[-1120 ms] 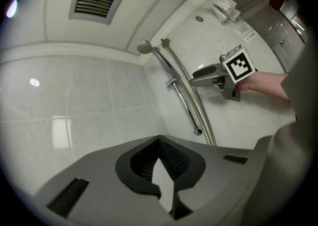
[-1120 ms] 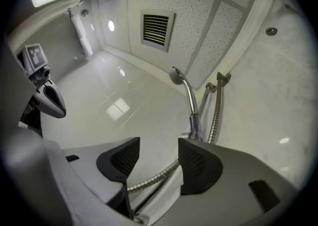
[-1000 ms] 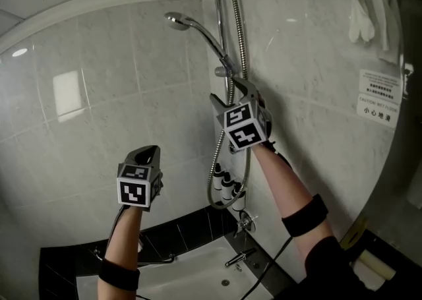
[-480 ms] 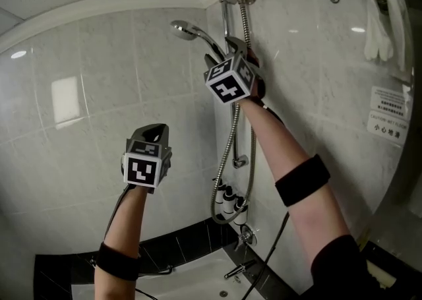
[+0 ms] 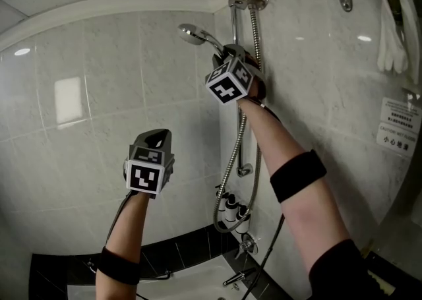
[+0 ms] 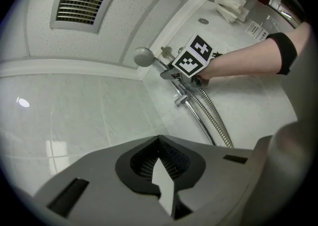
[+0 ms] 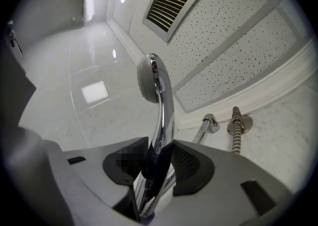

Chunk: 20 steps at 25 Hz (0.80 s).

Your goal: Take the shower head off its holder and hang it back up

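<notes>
Shower head [image 7: 149,78], handle in just-closing right claw [image 7: 159,163], near ceiling [image 7: 238,21]; left claw [image 6: 160,145] closed.

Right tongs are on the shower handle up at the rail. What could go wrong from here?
1. The right tongs have just been closing on the smooth chrome handle of the shower head; it could slip when lifted.
2. The hose hangs in a long loop and may snag.
3. The left tongs are shut and apart, offering no backup.
</notes>
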Available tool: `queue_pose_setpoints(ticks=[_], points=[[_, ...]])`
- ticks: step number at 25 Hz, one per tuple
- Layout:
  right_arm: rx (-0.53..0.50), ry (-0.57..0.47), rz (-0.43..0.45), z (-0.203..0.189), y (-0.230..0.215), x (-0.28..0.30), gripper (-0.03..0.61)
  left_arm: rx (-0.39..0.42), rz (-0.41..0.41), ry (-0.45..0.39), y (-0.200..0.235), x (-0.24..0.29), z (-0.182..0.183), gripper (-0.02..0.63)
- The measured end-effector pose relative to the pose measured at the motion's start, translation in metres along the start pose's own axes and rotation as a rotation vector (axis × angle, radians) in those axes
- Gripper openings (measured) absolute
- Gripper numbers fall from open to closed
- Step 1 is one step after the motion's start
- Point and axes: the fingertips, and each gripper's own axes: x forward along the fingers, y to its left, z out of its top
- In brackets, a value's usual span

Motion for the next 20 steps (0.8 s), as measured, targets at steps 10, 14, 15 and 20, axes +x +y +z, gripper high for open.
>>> queue_pose_setpoints(ticks=[10,14,15,20], points=[[0.148,-0.023,0.019,0.008,-0.004,-0.002,0.127,-0.001,0.012,0.045,0.007,-0.002,-0.028,0.002],[0.144,-0.079,0.029,0.036,0.000,-0.009,0.121,0.005,0.035,0.065,0.016,-0.010,-0.035,0.002],[0.139,-0.105,0.035,0.048,0.003,-0.012,0.121,0.003,0.040,0.067,0.018,-0.012,-0.035,0.002],[0.151,-0.178,0.083,0.094,0.022,-0.025,0.120,-0.001,0.059,0.076,0.026,-0.025,-0.041,0.002]])
